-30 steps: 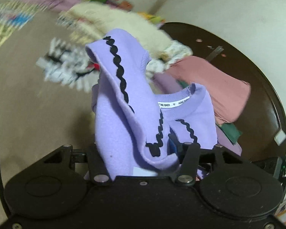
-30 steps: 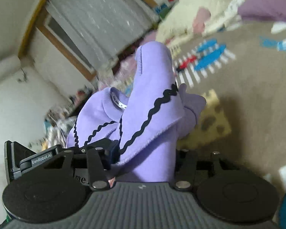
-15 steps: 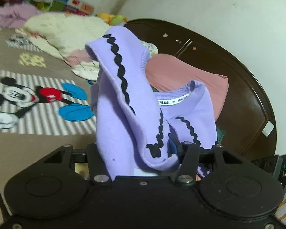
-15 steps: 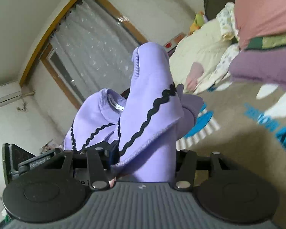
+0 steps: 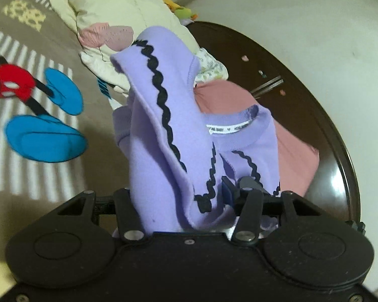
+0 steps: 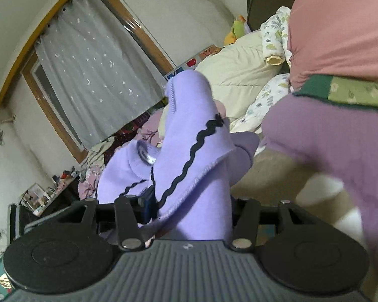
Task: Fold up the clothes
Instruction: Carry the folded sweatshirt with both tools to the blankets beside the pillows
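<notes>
A lilac sweater with black wavy trim and a white neck label hangs bunched between both grippers, above the bed. In the left wrist view my left gripper is shut on a thick fold of it; the fabric hides most of the fingers, and only a blue pad shows at the right. In the right wrist view my right gripper is likewise shut on the sweater, with cloth draped over the jaws and a blue pad peeking out at the left.
A pink garment lies against a dark rounded wooden board. A cream quilt sits on the brown cartoon-print sheet. Close at the right are a mauve garment, a green cloth and the pink one. A curtained window stands behind.
Both grippers have swung sideways with the sweater still gripped. The pile of pink, green and mauve clothes has come much closer in the right wrist view; the cartoon sheet slid left in the left one.
</notes>
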Demonstrator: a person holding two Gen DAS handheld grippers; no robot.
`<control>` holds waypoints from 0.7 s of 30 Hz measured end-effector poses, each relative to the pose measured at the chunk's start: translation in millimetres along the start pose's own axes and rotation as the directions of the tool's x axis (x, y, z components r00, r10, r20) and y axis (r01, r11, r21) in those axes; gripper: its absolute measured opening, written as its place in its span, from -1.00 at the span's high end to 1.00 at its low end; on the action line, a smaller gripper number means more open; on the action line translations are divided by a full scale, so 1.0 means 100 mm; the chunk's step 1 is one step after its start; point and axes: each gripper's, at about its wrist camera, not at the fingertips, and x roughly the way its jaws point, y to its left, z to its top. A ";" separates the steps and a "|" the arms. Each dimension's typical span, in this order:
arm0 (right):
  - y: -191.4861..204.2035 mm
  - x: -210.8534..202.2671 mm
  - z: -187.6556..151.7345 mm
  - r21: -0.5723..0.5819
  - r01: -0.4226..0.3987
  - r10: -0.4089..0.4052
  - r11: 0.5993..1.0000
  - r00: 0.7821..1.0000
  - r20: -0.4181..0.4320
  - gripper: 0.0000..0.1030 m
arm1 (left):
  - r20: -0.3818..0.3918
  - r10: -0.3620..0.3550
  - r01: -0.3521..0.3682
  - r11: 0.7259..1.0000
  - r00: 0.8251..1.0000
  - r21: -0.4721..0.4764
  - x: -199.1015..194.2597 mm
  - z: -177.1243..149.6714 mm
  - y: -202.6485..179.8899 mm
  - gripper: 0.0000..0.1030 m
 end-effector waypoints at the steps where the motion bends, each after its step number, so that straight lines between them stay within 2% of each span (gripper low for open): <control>1: -0.09 0.06 0.09 -0.004 -0.001 0.001 1.000 1.000 -0.007 -0.01 | 0.006 -0.002 0.002 1.000 1.000 -0.018 0.11 -0.02 0.04 0.04; 3: -0.29 0.16 0.23 -0.002 0.005 -0.005 1.000 1.000 -0.026 -0.01 | 0.008 0.022 -0.021 0.999 1.000 -0.025 0.41 -0.09 0.16 -0.02; 4: -0.45 0.24 0.26 0.005 0.027 -0.027 1.000 0.999 -0.033 -0.03 | -0.070 0.075 -0.078 0.996 0.995 -0.046 0.61 -0.17 0.28 -0.34; 5: -0.63 0.36 0.22 0.019 0.090 -0.089 0.996 0.995 -0.050 -0.23 | -0.149 0.125 -0.135 0.989 0.981 -0.061 0.81 -0.25 0.41 -0.47; 6: -0.82 0.48 0.14 0.035 0.176 -0.173 0.984 0.982 -0.075 -0.47 | -0.225 0.171 -0.191 0.979 0.959 -0.072 1.00 -0.32 0.53 -0.38; 7: -1.03 0.62 0.05 0.056 0.281 -0.272 0.958 0.953 -0.132 -0.35 | -0.197 0.157 -0.171 0.984 0.968 -0.059 0.97 -0.33 0.49 -0.51; 8: -1.18 0.72 -0.05 0.048 0.348 -0.336 0.936 0.927 -0.169 -0.28 | -0.170 0.142 -0.152 0.987 0.975 -0.045 0.94 -0.34 0.46 -0.59; 10: -1.16 0.69 -0.13 0.006 0.324 -0.320 0.946 0.939 -0.125 -0.32 | -0.178 0.139 -0.151 0.987 0.974 -0.057 0.86 -0.33 0.47 -0.61; 12: -1.12 0.65 -0.13 -0.013 0.303 -0.302 0.953 0.945 -0.121 -0.34 | -0.187 0.135 -0.150 0.986 0.973 -0.069 0.79 -0.32 0.49 -0.61; 17: -1.04 0.35 -0.12 0.015 0.293 -0.290 0.956 0.953 -0.088 -0.36 | -0.183 0.139 -0.155 0.985 0.973 -0.073 0.37 -0.23 0.50 -0.62; 19: -0.94 0.21 -0.13 -0.004 0.304 -0.303 0.953 0.949 -0.084 -0.46 | -0.180 0.165 -0.170 0.985 0.970 -0.018 0.10 -0.23 0.43 -0.62; 21: -0.80 0.05 -0.10 -0.054 0.316 -0.320 0.947 0.943 -0.095 -0.46 | -0.160 0.179 -0.171 0.983 0.971 0.063 -0.24 -0.20 0.31 -0.62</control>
